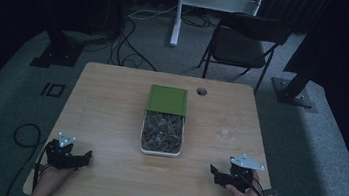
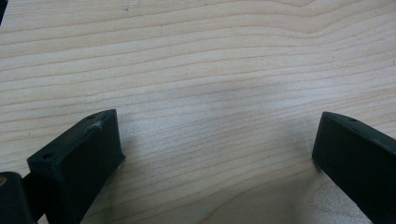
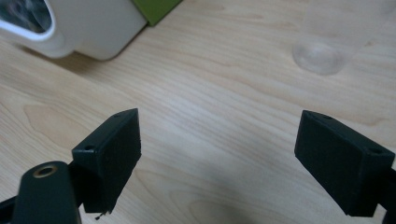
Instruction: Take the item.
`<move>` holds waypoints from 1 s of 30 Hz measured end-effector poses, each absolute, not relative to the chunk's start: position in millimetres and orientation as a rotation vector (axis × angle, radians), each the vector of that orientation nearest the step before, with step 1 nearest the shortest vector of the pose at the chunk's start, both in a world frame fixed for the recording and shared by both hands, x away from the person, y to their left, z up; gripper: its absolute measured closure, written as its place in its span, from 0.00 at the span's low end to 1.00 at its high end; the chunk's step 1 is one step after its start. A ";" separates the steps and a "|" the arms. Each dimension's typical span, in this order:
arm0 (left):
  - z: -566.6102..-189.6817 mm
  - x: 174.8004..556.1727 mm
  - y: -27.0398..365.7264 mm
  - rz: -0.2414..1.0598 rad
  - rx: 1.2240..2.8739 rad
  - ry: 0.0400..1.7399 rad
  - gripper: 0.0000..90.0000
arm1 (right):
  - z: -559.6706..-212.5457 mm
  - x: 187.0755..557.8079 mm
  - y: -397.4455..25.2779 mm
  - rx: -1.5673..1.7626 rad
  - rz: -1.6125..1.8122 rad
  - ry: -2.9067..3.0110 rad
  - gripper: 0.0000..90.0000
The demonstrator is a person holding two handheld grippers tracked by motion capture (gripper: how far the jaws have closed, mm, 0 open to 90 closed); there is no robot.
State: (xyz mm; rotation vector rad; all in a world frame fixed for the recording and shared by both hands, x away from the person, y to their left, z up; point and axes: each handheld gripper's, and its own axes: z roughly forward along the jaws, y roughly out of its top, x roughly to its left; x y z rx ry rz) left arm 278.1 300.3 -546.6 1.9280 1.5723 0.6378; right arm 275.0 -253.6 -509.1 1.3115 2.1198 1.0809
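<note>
A white box (image 1: 160, 150) holding several small dark pieces stands at the middle of the wooden table (image 1: 111, 105). Its green lid (image 1: 167, 99) lies over the far end, slid back. My left gripper (image 1: 85, 156) rests near the front left corner, open, with bare wood between its jaws (image 2: 219, 140). My right gripper (image 1: 214, 172) rests near the front right, open and empty too (image 3: 217, 140). In the right gripper view the white box (image 3: 84, 28) and the green lid (image 3: 156, 9) sit at the upper left. A clear plastic cup (image 3: 327, 42) stands at the upper right.
The clear cup (image 1: 226, 133) stands right of the box. A round cable hole (image 1: 201, 91) is near the table's far edge. Behind the table are a black folding chair (image 1: 242, 46), a white stand (image 1: 178, 13) and floor cables (image 1: 133, 47).
</note>
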 end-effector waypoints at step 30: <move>-546.6 278.1 300.3 0.638 1.928 1.572 0.02 | -474.7 281.7 -217.5 1.205 1.176 2.110 0.16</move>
